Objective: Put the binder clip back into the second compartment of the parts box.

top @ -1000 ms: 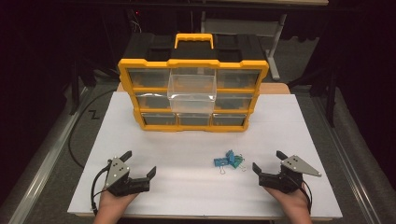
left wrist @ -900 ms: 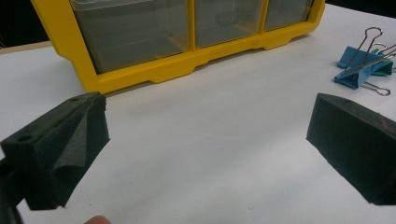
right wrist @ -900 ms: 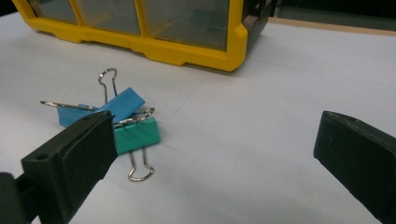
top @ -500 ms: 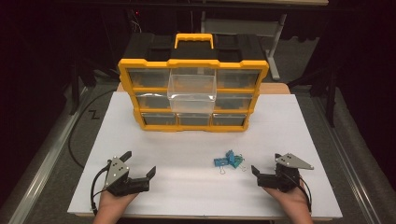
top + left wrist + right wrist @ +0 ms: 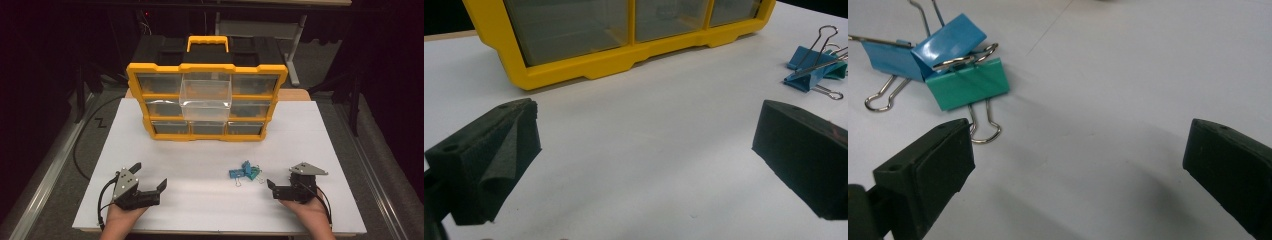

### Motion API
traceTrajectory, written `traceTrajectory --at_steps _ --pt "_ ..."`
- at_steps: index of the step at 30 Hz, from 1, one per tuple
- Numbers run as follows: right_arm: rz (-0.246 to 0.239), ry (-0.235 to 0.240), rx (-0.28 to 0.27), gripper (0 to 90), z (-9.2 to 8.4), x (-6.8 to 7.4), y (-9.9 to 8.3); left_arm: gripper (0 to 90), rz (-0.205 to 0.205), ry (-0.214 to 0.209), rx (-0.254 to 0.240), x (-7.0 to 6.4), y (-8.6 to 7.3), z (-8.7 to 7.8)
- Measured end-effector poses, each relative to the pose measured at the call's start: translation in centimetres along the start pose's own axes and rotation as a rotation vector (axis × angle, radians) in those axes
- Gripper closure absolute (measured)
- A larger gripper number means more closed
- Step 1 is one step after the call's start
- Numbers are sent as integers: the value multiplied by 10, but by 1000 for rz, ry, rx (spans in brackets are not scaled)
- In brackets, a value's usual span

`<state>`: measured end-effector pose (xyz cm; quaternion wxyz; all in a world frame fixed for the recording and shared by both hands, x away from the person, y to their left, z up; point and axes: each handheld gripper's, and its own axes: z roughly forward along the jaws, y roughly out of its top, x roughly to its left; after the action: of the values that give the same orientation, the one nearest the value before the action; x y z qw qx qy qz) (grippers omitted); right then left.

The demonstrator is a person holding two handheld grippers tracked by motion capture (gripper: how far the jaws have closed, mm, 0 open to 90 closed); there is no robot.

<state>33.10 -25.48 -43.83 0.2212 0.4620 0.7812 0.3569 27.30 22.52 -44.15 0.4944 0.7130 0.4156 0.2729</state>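
Since a second ago the right gripper has edged toward the binder clips, jaws wide and empty like the unmoved left gripper's.

Blue and teal binder clips clustered, touching

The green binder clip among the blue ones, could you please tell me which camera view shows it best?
The right gripper view: the green binder clip lies close and sharp, wire handles plain, against two blue binder clips. The left gripper view catches just a green sliver behind the blue clips. The high view shows it tiny.
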Motion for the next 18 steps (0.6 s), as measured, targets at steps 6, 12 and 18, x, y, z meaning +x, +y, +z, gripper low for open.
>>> traceTrajectory --at_steps 6,12,18 --pt "-26 29 72 9 5 5 2 2 2 -1 -9 1 1 -2" --pt "-30 59 116 10 2 2 5 2 45 1 -3 -4 1 -1" --pt "-41 122 158 3 -1 -6 9 2 37 2 3 -4 0 1"
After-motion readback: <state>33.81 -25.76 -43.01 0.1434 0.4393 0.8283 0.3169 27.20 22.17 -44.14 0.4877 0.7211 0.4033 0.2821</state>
